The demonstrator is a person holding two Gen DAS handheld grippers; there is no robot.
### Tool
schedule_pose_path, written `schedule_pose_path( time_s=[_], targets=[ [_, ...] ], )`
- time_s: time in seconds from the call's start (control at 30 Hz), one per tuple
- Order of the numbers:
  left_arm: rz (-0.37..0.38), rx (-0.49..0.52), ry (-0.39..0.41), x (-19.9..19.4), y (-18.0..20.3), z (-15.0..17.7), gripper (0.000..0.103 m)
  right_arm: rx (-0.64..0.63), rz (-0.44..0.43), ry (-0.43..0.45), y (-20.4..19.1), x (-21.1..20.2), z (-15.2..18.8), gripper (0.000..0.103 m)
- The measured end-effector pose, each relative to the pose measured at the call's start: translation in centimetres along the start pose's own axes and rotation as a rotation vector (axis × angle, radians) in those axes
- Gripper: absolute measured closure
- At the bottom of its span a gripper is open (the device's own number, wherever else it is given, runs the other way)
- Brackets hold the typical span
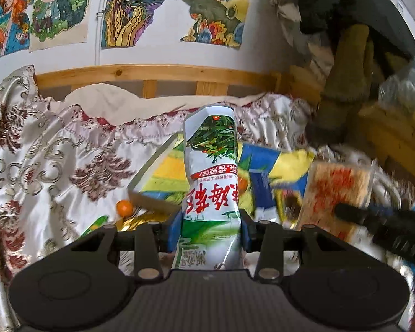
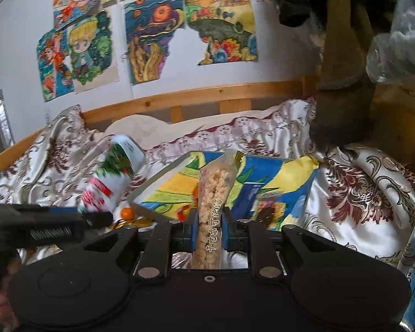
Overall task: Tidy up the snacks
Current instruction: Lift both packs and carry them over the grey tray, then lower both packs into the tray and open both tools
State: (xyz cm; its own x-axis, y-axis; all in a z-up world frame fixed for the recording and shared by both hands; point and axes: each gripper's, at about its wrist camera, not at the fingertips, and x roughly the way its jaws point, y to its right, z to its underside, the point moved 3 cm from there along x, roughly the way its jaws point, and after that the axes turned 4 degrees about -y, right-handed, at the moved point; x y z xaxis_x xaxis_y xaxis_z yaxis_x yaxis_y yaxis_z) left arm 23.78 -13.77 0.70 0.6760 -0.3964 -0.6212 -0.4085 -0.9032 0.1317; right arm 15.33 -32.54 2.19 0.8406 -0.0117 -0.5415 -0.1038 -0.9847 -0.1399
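Note:
My left gripper [image 1: 210, 229] is shut on a white and green snack bag [image 1: 211, 177] with red Chinese characters, held upright above the bed; the bag also shows in the right wrist view [image 2: 110, 177]. My right gripper [image 2: 209, 229] is shut on a clear packet of puffed grain snack [image 2: 211, 193], which appears blurred in the left wrist view [image 1: 337, 191]. Both are held near a colourful painted box [image 2: 235, 185] lying on the bedspread. A small orange fruit [image 1: 124, 207] lies by the box's near left corner.
A patterned satin bedspread [image 1: 55, 152] covers the bed, with a wooden rail [image 1: 152, 73] behind it. Drawings [image 2: 152, 41] hang on the wall. Clothes [image 2: 343, 83] and a plastic bag [image 2: 401, 36] hang at the right.

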Motion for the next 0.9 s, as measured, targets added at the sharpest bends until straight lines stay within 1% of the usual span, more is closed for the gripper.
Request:
schedule_pose_path(
  time_s=[0.1,0.2,0.3,0.4,0.63,0.73,0.9],
  targets=[
    [-0.003,0.008,0.014,1.6,1.2,-1.8,0.058,0.060,0.000,0.007,1.6,1.4,-0.4,0.085],
    [-0.015,0.025,0.022,3.5,2.3,-3.4,0.058,0.058,0.023,0.033,2.6,2.7,-0.8,0.085],
    [-0.017,0.011,0.002,5.6,2.9,-4.7,0.058,0.042,0.050,0.052,3.6,4.0,-1.1,0.085],
    [-0.026,-0.003,-0.021,7.9,2.9,-5.5,0.058,0.078,0.054,0.060,4.7,5.2,-1.7,0.085],
    [-0.073,-0.032,-0.081,13.1,2.6,-6.1,0.057,0.070,0.062,0.068,5.4,7.6,-2.6,0.085],
    [-0.130,-0.016,-0.114,14.9,3.1,-5.8,0.057,0.056,0.064,0.072,5.5,8.4,-2.7,0.085],
    [-0.154,0.006,-0.144,17.2,3.9,-5.3,0.057,0.061,0.066,0.051,6.2,10.0,-2.9,0.085]
  ],
)
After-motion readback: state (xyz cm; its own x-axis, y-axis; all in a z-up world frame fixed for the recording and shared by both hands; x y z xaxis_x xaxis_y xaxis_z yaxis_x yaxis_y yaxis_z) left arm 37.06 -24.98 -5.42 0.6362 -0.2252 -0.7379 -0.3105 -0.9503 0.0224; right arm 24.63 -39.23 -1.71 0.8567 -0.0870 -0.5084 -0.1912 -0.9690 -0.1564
